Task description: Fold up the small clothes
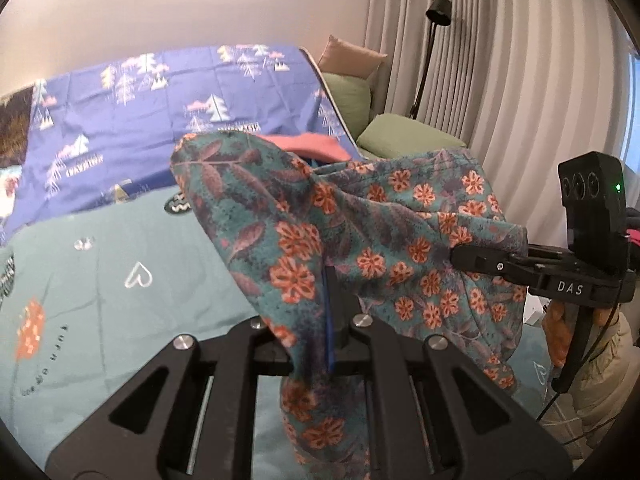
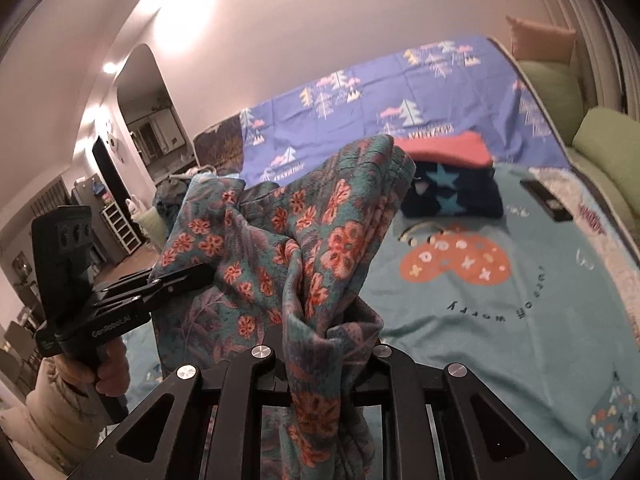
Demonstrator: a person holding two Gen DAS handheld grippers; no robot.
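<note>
**Left wrist and right wrist views: floral garment raised between two clamped grippers**

Left wrist view first: teal bedspread [image 1: 120,280] filling the lower left, printed with white hearts and an orange patch. Blue tree-print sheet [image 1: 160,112] beyond it, along the far edge of the bed. Pleated grey curtain [image 1: 500,60] at the right, black floor lamp [image 1: 432,40] before it, green cushions [image 1: 384,132] and a tan pillow [image 1: 348,58] at the bed's far right corner.

Floral garment [image 1: 352,232], teal with orange flowers, lifted clear of the bedspread and stretched between both tools, sagging in folds in the middle. Left gripper [image 1: 336,320] with jaws together, clamped on one bunched edge of the cloth, fabric spilling down over its frame. Right gripper [image 1: 456,258] reaching in from the right, jaws pinched shut on the opposite edge. Hand [image 1: 560,332] on its handle, pale sleeve below.

Right wrist view: same garment [image 2: 288,248] draped across the centre, gathered into the right gripper [image 2: 320,340] at the bottom. Left gripper [image 2: 200,276] gripping the cloth's edge at the left. Folded pile near the far edge of the bed: pink item [image 2: 444,148] on a dark star-print piece [image 2: 452,196]. Small dark flat object [image 2: 548,202] lying near the right edge, too blurred to identify.
</note>
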